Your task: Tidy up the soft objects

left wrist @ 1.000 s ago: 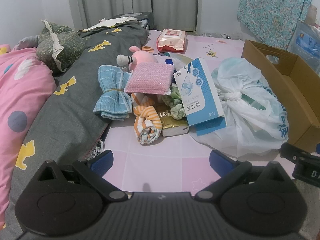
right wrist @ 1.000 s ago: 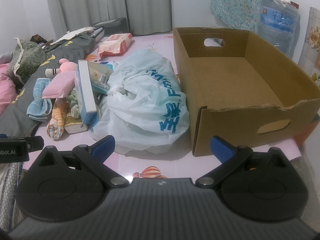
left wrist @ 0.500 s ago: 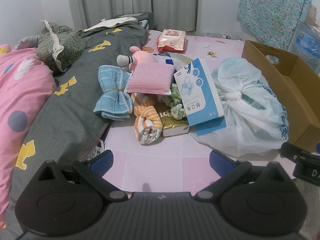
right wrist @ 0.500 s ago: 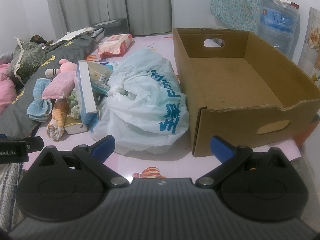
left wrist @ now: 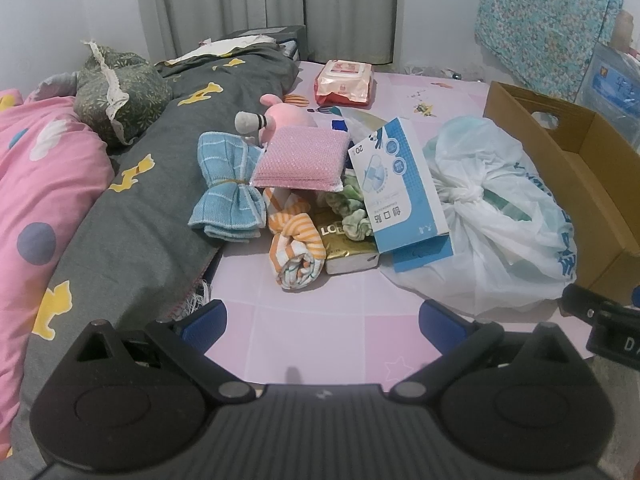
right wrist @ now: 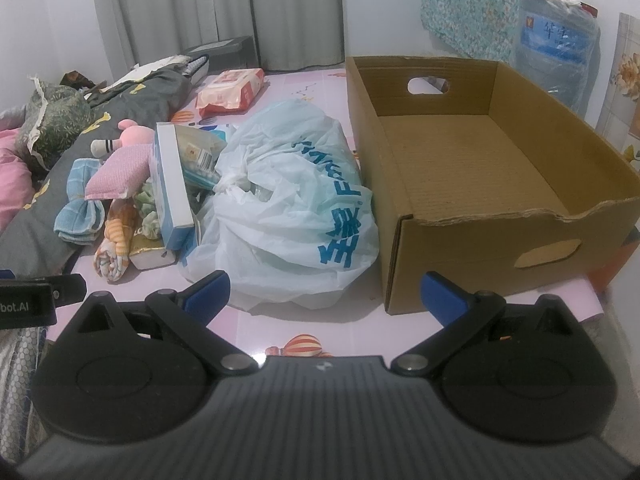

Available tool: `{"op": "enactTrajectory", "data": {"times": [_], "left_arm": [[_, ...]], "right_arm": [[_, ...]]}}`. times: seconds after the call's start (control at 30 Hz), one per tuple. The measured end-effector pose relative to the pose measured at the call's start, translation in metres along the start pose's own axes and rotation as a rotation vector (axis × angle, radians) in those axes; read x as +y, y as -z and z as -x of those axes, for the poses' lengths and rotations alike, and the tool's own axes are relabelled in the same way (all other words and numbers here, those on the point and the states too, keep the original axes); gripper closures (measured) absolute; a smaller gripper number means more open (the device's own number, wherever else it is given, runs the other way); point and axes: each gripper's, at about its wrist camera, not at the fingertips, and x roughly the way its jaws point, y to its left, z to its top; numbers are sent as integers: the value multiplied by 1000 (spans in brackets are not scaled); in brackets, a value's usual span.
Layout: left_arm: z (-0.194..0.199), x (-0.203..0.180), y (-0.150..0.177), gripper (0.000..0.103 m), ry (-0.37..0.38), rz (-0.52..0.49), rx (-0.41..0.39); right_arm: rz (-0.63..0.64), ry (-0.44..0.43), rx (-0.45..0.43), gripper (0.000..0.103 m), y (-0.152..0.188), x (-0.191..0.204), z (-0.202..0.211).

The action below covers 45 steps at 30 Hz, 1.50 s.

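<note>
1. Both grippers, left and right, hung wide apart and empty over bare pink mat.
2. The soft pile lay ahead, a tied bag touching the empty box.

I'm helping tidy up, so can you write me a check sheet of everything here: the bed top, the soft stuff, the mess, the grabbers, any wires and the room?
Surface: pink patterned sheet, bare near the grippers.
Job's things: blue towel, pink sponge pad, striped rolled cloth, pink plush toy and green scrunchie piled together; cardboard box with nothing in it.
Clutter: knotted plastic bag beside the box; blue mask box; gold packet; wet wipes pack.
Grippers: left gripper and right gripper both open, holding nothing.
Cables: nothing seen.
Surroundings: grey quilt, pink quilt, curtains, water bottle.
</note>
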Motion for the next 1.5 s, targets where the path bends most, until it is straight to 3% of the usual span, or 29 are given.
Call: {"op": "enactTrajectory", "data": {"times": [0.2, 0.3, 0.4, 0.5, 0.73, 0.8, 0.93, 1.1, 1.27, 1.33, 1.5], "left_arm": [[1, 2, -1, 0, -3, 1, 1], [7, 11, -6, 0, -28, 16, -41], [17, 27, -19, 0, -53, 41, -107], [21, 43, -34, 0, -33, 62, -162], [-7, 60, -53, 0, 45, 81, -156], [-15, 59, -55, 1, 34, 67, -159], [-26, 60, -65, 5, 39, 57, -190], [-50, 66, -85, 22, 60, 71, -178], [-82, 70, -104, 38, 109, 77, -107], [-98, 74, -108, 51, 125, 101, -71], [-130, 87, -115, 54, 192, 154, 11]], "right_arm": [[14, 2, -7, 1, 0, 2, 2], [45, -20, -26, 1, -3, 8, 9], [76, -91, -80, 1, -17, 16, 21], [91, -199, -136, 1, -39, 25, 28], [90, -449, -199, 1, -96, 53, 5], [67, -522, -173, 1, -108, 62, -9], [-28, -637, -33, 1, -128, 80, -54], [-138, -737, 150, 21, -143, 96, -110], [-139, -715, 275, 40, -142, 118, -155], [-143, -688, 306, 47, -144, 122, -169], [-140, -642, 342, 50, -151, 128, -186]]}}
